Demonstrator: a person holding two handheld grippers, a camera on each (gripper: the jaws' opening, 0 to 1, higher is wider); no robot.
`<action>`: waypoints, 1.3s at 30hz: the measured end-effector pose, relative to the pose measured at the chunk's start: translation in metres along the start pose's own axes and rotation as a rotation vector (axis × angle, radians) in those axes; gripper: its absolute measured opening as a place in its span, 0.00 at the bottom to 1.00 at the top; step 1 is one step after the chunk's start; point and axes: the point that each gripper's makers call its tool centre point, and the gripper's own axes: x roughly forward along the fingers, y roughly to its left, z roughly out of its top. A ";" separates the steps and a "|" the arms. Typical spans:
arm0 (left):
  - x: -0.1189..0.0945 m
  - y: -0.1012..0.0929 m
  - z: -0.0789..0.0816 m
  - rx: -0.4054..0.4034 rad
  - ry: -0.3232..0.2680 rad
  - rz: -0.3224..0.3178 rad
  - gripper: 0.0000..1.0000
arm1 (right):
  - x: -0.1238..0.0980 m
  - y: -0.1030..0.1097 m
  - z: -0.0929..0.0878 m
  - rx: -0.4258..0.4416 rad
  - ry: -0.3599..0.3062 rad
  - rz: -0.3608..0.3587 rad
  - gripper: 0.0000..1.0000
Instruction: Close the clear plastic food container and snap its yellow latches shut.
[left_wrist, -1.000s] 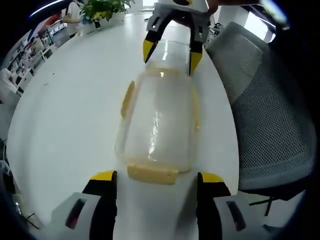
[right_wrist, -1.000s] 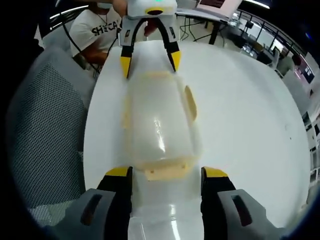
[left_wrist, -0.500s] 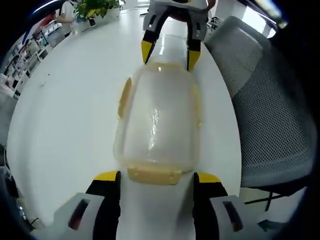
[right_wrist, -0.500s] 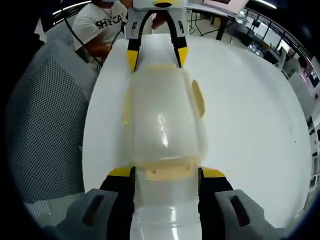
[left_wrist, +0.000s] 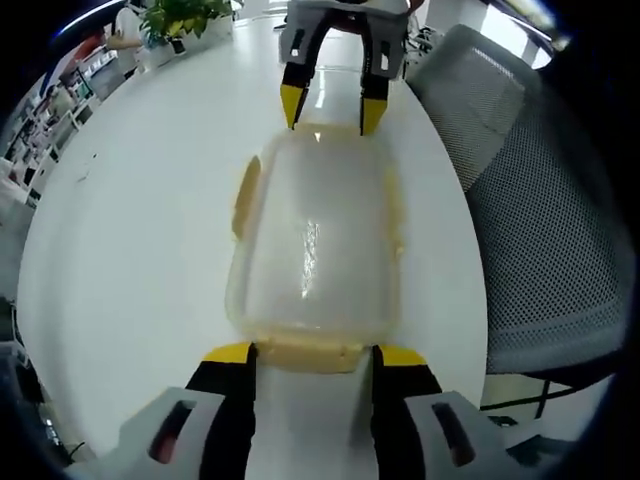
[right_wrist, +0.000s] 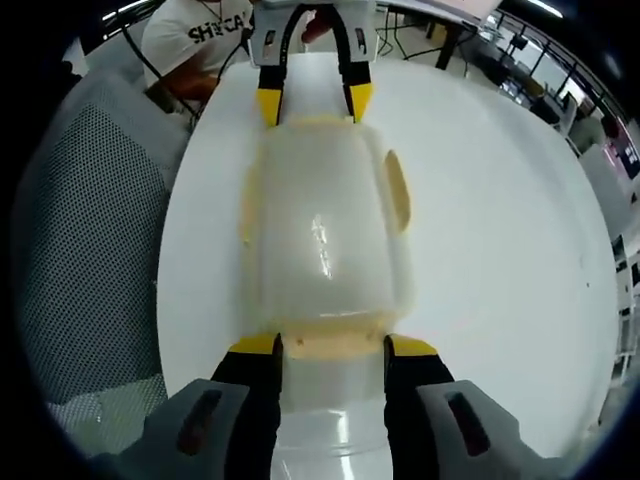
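The clear plastic container (left_wrist: 315, 240) (right_wrist: 325, 230) lies lengthwise on the white table (left_wrist: 130, 220), lid on, between my two grippers. Pale yellow latches show on its long sides (left_wrist: 243, 195) (right_wrist: 397, 190). In the left gripper view my left gripper (left_wrist: 315, 357) is open, its jaws standing close on either side of the near end latch (left_wrist: 310, 352). In the right gripper view my right gripper (right_wrist: 333, 347) is open the same way around the opposite end latch (right_wrist: 335, 345). Each gripper also appears at the far end in the other view: the right gripper (left_wrist: 328, 108), the left gripper (right_wrist: 313, 103).
A grey mesh chair (left_wrist: 530, 200) (right_wrist: 90, 220) stands against the table edge along one side of the container. A potted plant (left_wrist: 185, 15) sits at the table's far end. A person in a white T-shirt (right_wrist: 205, 35) holds the left gripper. Open table (right_wrist: 500, 220) lies opposite the chair.
Both grippers have moved in toward the container's ends, and each pair of jaws has narrowed around its end latch. The container has stayed where it was.
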 end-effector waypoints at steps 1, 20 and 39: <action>-0.001 0.000 0.000 0.004 -0.001 -0.002 0.34 | 0.000 0.000 0.000 -0.004 0.001 0.001 0.38; -0.001 -0.001 0.000 -0.006 -0.027 0.002 0.33 | 0.000 0.000 0.000 -0.014 0.020 0.012 0.36; -0.012 -0.008 0.003 -0.025 -0.042 0.004 0.33 | -0.009 0.004 0.001 -0.020 -0.015 0.034 0.35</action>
